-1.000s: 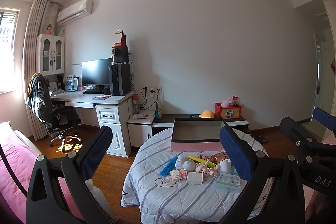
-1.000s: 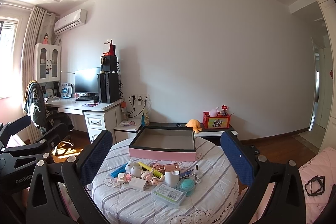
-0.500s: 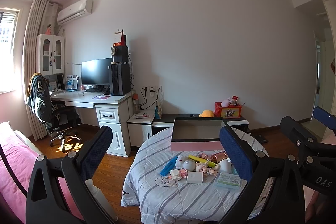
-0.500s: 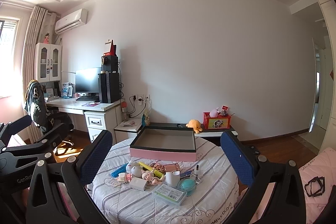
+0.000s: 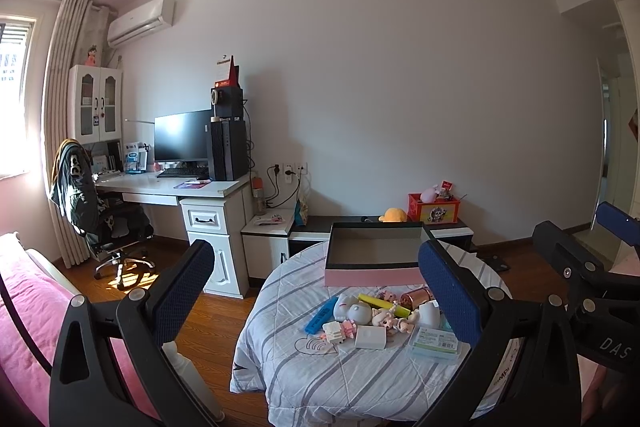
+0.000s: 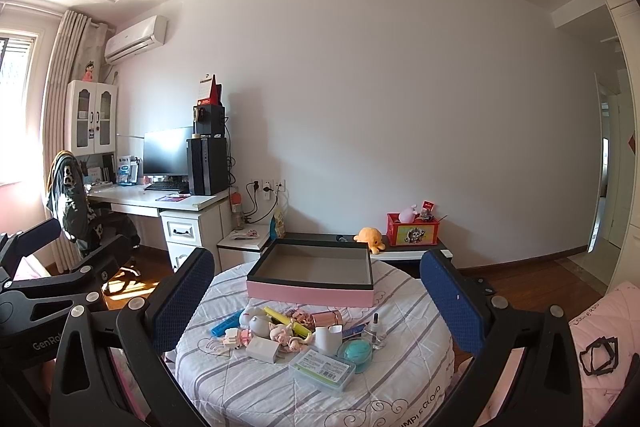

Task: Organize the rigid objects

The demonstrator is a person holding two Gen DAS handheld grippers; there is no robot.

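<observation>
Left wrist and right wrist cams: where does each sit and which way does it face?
Left wrist: on the left claw, open, facing the round table from its left; the right claw shows at the frame's right.
Right wrist: on the right claw, open, facing the table more squarely; the left claw shows at the frame's left.
Shared: pink box, clutter, desk.

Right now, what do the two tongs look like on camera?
Both match: black plastic frames with silver screws, and two fingers faced with textured dark-blue pads. The left tongs show the same build as the right tongs. White lettering marks each frame's side. No cables or sleeves visible.
</observation>
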